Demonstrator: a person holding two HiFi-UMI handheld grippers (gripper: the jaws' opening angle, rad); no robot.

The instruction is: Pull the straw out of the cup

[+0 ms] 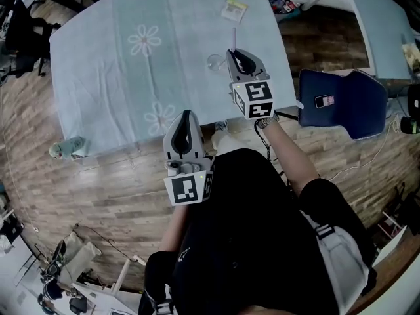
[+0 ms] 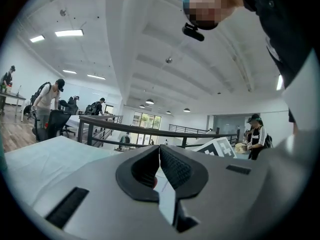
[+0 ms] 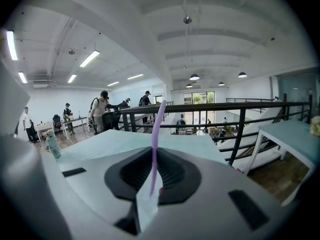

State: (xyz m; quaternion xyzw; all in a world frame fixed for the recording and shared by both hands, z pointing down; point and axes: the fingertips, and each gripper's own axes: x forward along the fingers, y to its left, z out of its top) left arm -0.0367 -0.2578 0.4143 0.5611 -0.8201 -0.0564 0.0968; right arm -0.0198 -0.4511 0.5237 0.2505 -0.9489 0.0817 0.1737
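Note:
A thin purple straw (image 3: 156,129) stands upright between the pads of my right gripper (image 3: 152,176), which is shut on it. Its lower end hangs free behind the pads, and no cup shows in the right gripper view. From the head view the straw (image 1: 233,37) rises from my right gripper (image 1: 235,53), above the table. The clear cup (image 1: 214,62) stands on the cloth just left of that gripper. My left gripper (image 1: 186,115) hovers at the table's near edge. Its jaws (image 2: 159,156) are shut with nothing between them.
The table (image 1: 105,77) wears a pale teal cloth with flower prints; a small packet (image 1: 234,9) lies at its far side. A blue chair (image 1: 341,100) stands to the right, and a bottle (image 1: 67,147) lies on the wood floor at left. People (image 3: 102,111) stand beyond a railing.

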